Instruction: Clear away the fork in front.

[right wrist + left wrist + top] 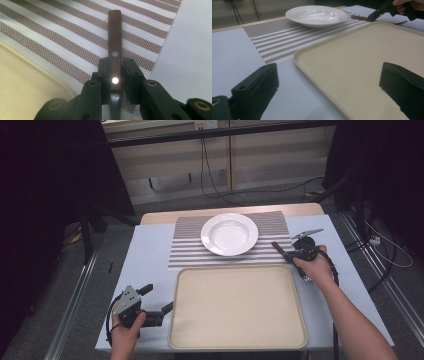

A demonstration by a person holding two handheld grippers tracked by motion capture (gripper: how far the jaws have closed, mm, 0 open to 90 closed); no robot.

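Right gripper view: right tongs [115, 75] clamp knife [115, 50], handle pointing away over placemat [62, 37].

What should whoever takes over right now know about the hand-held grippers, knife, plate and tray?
Right hand-held gripper: shut on the knife by its wooden handle, over the striped mat's right edge, beside the plate.
Left hand-held gripper: open, holding nothing, at the tray's left edge.
Plate sits on the mat; nothing lies on the tray.
Done: knife gripped.
Left: probably placing the knife; I can't tell where it should go.
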